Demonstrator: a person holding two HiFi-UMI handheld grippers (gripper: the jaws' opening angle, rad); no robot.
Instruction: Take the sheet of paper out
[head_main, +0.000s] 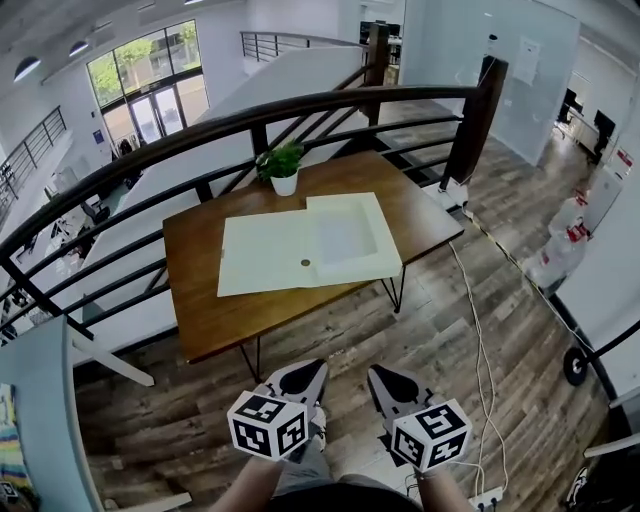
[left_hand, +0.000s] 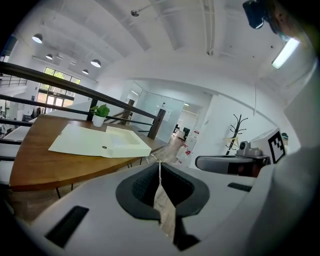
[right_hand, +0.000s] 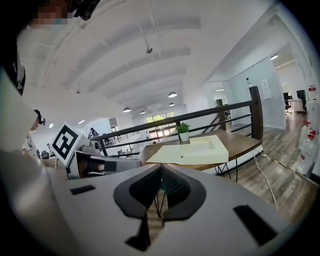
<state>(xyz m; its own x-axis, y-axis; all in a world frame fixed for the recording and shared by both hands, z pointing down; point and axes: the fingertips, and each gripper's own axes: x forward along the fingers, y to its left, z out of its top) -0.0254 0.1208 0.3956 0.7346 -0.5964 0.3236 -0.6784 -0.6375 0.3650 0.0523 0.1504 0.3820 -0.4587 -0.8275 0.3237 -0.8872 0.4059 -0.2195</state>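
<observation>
Our left gripper (left_hand: 160, 172) and right gripper (right_hand: 161, 175) are both clenched on nothing. Well ahead of the jaws, on the table (head_main: 200, 310), an open cream box (head_main: 265, 255) lies crosswise; only the head view shows the sheet of paper (head_main: 342, 236) in its tray.

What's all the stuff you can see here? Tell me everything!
table: 1, brown wood, in front of the railing
folder: 1, pale cream, lying open on the table
paper: looks like 1, white, inside the folder's right half
plant: 1, green, in a white pot at the table's far edge
railing: 1, black, behind the table
cable: 1, white, trailing right of the table
left gripper: 1, grey, jaws shut, empty
right gripper: 1, grey, jaws shut, empty
</observation>
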